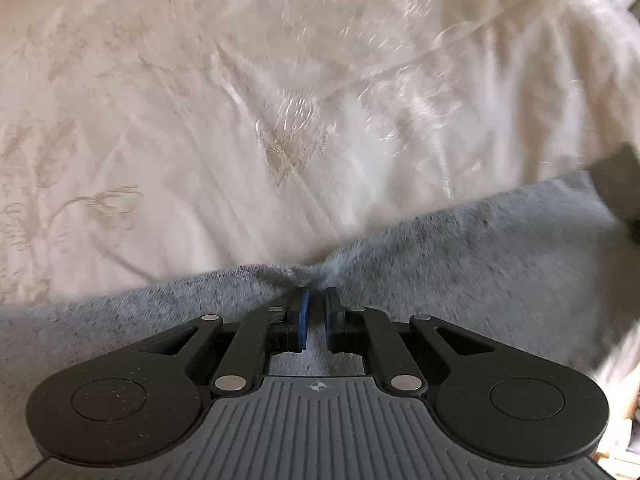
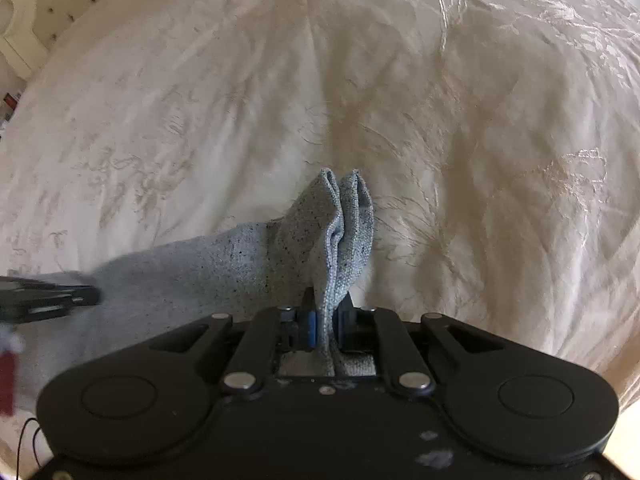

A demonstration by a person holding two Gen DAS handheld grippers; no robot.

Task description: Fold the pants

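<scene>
Right wrist: fingers [image 2: 310, 328] clamp pants [image 2: 332, 240] | left gripper [image 1: 315, 312] pinches cloth

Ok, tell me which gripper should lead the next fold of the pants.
Probably the right gripper: it is visibly shut on a doubled edge of the grey pants, lifted above the bedspread. The left gripper shows a gap, its hold unclear.

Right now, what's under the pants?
The cream bedspread lies beneath the gray pants and runs out past them. Both grippers, right and left, pinch the cloth; whatever lies below the bedspread is hidden.
</scene>
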